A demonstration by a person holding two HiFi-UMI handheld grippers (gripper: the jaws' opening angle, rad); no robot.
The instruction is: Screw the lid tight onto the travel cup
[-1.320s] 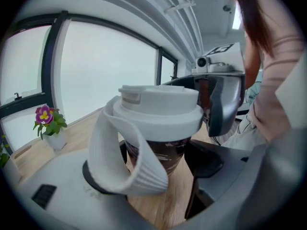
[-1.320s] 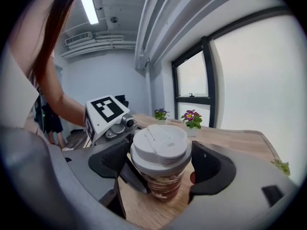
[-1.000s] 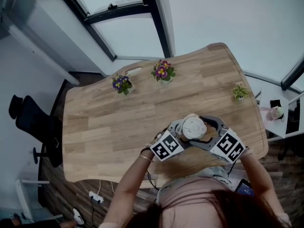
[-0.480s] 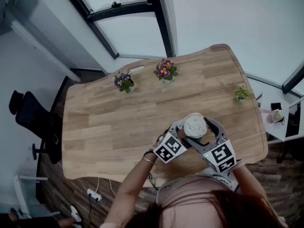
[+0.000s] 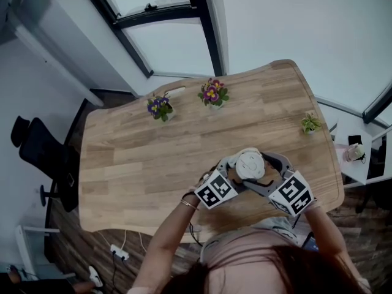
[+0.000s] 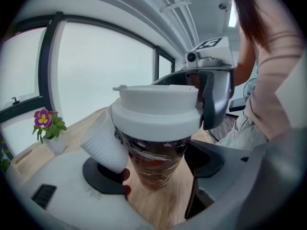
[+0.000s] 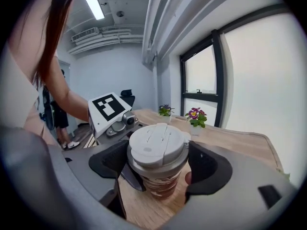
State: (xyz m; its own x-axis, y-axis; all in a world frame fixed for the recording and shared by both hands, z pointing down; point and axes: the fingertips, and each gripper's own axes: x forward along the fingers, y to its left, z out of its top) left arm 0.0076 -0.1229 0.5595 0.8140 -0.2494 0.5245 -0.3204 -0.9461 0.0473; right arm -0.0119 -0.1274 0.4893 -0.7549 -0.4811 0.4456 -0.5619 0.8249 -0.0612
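Note:
The travel cup (image 6: 156, 171), brown-patterned with a white lid (image 5: 249, 163), stands upright on the wooden table (image 5: 135, 164) near its front edge. My left gripper (image 5: 237, 173) comes in from the left and is shut on the cup body just under the lid; its white ribbed pad (image 6: 106, 147) presses the cup's side. From the right, my right gripper (image 5: 261, 170) is shut on the lid (image 7: 157, 145), a black pad (image 7: 207, 164) against each side of its rim. The cup body (image 7: 160, 188) shows below the lid.
At the table's back stand a purple flower pot (image 5: 158, 107) and a pink flower pot (image 5: 211, 92); a small green plant (image 5: 310, 124) sits at the right edge. A black chair (image 5: 37, 152) is left of the table, a low side table (image 5: 355, 155) to the right.
My right gripper swung toward the person around the lid, then back out to the right. The left gripper and the cup stayed in place.

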